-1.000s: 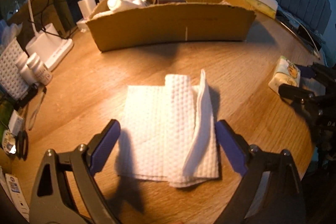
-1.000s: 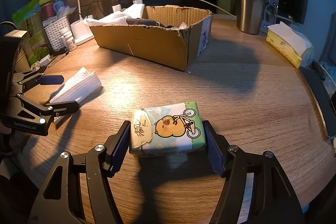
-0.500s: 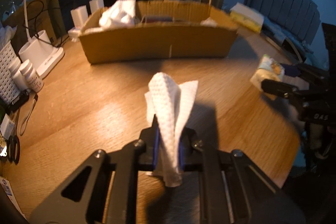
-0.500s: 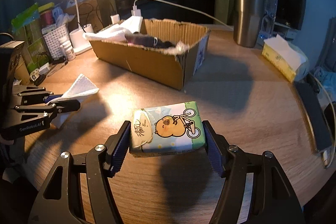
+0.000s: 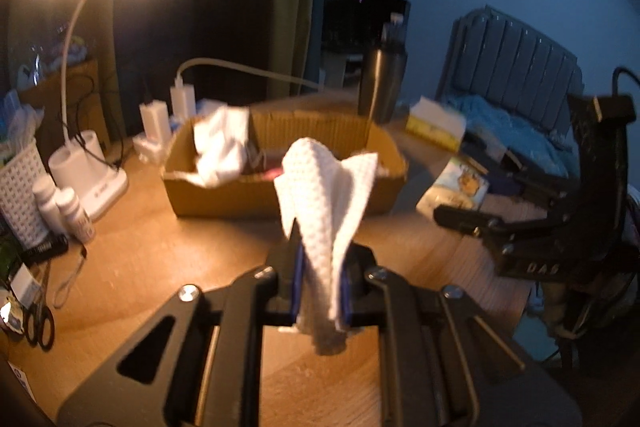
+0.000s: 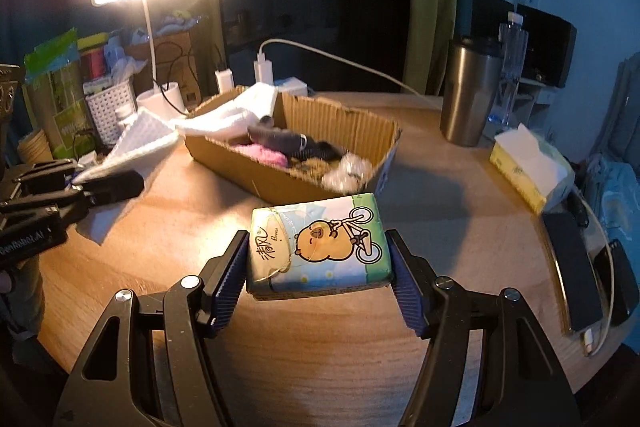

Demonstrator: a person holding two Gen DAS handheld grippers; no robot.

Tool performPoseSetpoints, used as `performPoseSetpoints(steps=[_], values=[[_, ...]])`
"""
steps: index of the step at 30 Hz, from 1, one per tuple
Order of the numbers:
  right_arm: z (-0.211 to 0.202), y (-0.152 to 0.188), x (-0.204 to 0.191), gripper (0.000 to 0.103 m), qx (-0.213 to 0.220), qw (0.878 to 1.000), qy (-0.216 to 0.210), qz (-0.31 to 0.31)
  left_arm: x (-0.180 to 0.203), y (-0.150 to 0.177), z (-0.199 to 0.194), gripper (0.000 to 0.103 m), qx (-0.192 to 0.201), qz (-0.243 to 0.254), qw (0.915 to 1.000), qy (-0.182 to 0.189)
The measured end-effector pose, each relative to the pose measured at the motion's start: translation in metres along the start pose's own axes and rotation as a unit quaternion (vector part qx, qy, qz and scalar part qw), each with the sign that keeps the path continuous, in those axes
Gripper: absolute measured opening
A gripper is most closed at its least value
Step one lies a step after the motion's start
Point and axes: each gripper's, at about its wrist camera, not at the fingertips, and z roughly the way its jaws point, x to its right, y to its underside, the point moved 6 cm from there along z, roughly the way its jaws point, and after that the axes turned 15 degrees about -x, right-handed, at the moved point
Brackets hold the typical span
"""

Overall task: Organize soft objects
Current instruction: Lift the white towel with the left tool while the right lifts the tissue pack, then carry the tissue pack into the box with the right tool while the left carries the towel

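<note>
Tongs [image 5: 322,281] pinching blurred paper towel [image 5: 326,203], apparently lifted

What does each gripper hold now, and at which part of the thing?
The left gripper pinches the white dimpled paper towel near its lower bunched end. The right gripper clamps the cartoon-printed tissue pack by its two short sides.

White waffle-textured paper towel [image 5: 326,211] was bunched and folded, standing up off the wooden table, lower end pinched, loose upper flaps fanned out (blurred at the edges). Tissue pack [image 6: 320,247] was a soft rectangular packet, pale green and blue with a cartoon bear on a bicycle, held level above the tabletop, printed face up. Cardboard box [image 6: 304,163] sat open-topped further back on the table, holding white cloth, pink and dark soft items, and a fluffy pale one.
</note>
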Motion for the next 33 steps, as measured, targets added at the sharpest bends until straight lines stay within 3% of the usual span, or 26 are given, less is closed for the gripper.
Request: performPoseSetpoints(steps=[9,33], values=[[-0.014,-0.029,-0.001,0.069,0.037,0.999,-0.001,0.003,-0.006,-0.032,-0.021,0.014,0.063,0.002,0.9978,-0.018],[-0.010,-0.092,-0.004,0.069,0.070,0.997,0.007,0.011,-0.036,-0.071,-0.014,0.014,0.109,-0.016,0.9935,-0.029]])
